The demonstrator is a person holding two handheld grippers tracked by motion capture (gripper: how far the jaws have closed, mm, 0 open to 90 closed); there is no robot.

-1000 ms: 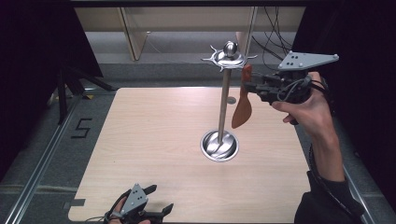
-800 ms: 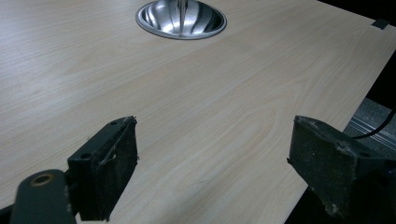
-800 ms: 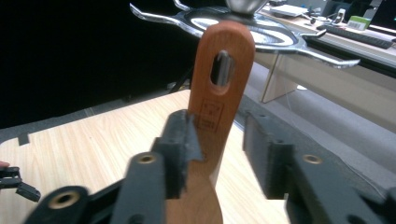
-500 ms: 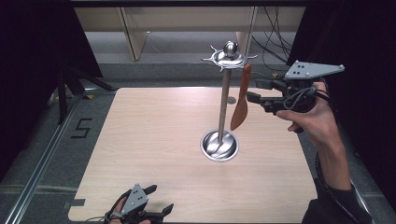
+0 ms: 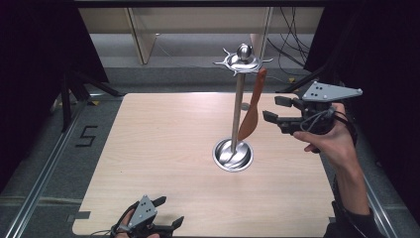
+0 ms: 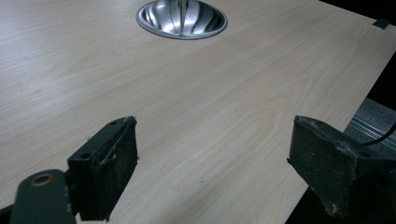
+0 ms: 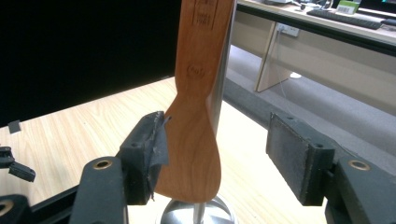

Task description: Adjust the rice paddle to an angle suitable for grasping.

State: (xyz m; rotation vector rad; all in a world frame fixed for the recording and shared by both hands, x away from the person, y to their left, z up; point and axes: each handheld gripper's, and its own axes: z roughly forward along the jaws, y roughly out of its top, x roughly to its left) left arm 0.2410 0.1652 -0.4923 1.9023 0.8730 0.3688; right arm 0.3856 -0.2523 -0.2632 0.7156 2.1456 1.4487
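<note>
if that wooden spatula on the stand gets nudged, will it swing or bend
The wooden spatula looks rigid, so it probably won't bend. It hangs from the stand, so a nudge would likely swing it. Thin and flat, it seems light.

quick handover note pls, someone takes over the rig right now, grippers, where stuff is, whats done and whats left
Right gripper: jaws have just been opening, now open and off the wooden spatula, beside it in the high view.
Left gripper: open, holding nothing, at the near table edge.
Spatula: hangs from the top hooks of the steel stand, blade down beside the pole, above the round base.
Done: spatula hung and let go.
Left: probably just draw the right gripper clear without knocking the spatula.
</note>
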